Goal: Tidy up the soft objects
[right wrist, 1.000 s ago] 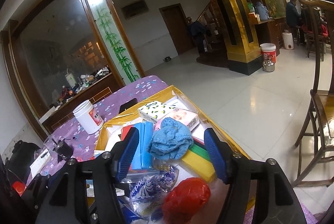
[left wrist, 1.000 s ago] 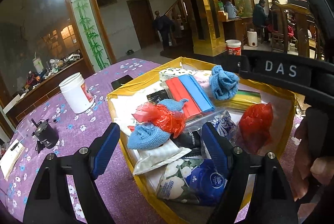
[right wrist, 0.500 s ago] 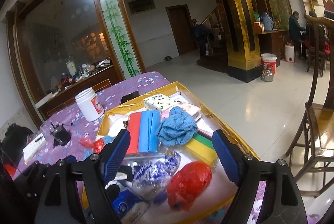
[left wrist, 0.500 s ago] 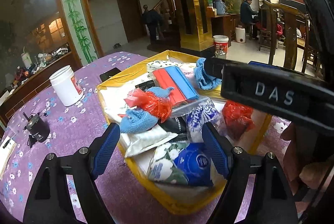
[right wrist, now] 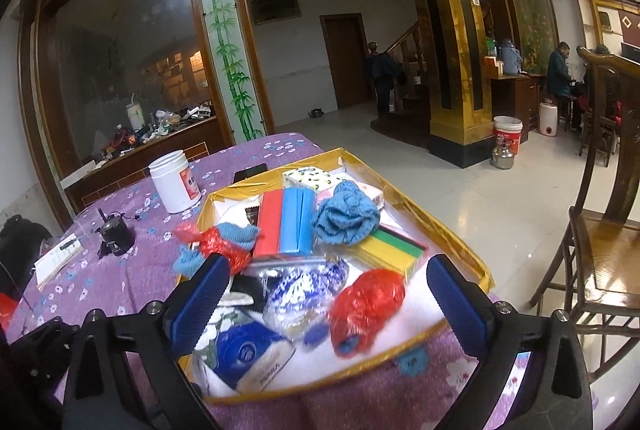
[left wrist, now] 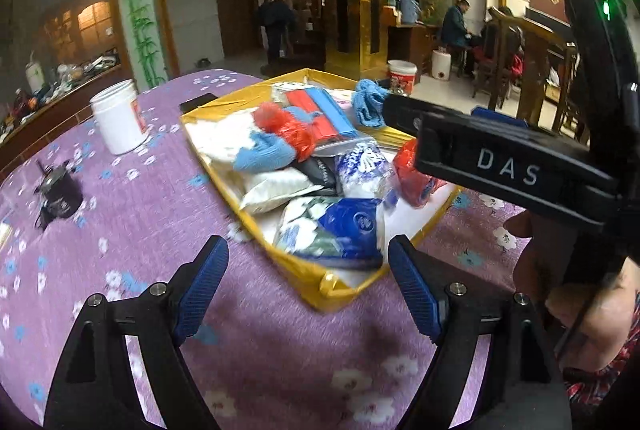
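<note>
Both wrist views look down, near, sharing the yellow tray (left wrist: 304,272).

crowded gold tray (left wrist: 224,185), bare purple tablecloth (left wrist: 132,230) leftward, white jar (left wrist: 118,121) beyond

The left tongs (left wrist: 308,284) stand with their blue-padded fingers (left wrist: 202,288) spread wide and nothing between them, pointing forward and slightly down. The right tongs (right wrist: 328,304) are likewise spread wide and empty. In the left wrist view the right tongs' black body crosses the upper right, with the person's hand (left wrist: 588,314) gripping below it.
</note>
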`<action>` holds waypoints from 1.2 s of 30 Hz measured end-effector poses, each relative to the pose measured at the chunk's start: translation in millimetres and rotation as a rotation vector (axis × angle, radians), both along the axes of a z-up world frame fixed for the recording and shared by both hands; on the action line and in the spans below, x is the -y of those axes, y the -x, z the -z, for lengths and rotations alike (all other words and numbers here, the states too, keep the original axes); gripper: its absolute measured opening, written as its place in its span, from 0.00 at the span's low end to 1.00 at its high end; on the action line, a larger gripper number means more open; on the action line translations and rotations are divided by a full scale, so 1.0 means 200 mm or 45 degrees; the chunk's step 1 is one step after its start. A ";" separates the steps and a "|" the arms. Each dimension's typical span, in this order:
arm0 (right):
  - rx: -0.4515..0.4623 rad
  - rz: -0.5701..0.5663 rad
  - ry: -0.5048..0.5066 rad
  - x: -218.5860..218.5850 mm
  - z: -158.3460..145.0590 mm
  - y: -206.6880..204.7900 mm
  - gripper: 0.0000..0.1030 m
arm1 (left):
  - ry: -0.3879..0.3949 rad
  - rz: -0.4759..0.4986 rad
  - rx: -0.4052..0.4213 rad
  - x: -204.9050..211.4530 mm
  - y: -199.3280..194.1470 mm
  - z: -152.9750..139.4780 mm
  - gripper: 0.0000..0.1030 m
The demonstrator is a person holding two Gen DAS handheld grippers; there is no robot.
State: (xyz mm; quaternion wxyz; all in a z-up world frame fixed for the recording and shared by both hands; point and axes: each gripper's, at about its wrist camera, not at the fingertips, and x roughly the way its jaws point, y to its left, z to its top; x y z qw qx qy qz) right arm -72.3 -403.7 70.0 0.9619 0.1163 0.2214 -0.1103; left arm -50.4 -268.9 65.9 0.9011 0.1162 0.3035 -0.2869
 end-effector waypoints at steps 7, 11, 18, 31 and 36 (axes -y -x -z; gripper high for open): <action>0.046 0.092 0.033 -0.06 0.00 0.11 1.00 | -0.025 -0.038 0.102 -0.05 0.07 -0.02 0.80; 0.089 0.134 0.098 -0.09 -0.01 0.17 1.00 | -0.009 -0.040 0.148 -0.06 0.07 -0.03 0.83; 0.102 0.181 0.060 -0.05 -0.02 0.19 1.00 | 0.038 -0.104 0.224 -0.08 0.06 -0.07 0.83; 0.073 0.188 0.091 -0.08 -0.02 0.17 1.00 | -0.075 -0.216 0.316 -0.07 0.04 -0.05 0.83; 0.055 0.198 0.095 -0.09 -0.02 0.16 1.00 | -0.068 -0.265 0.250 -0.10 -0.01 -0.04 0.83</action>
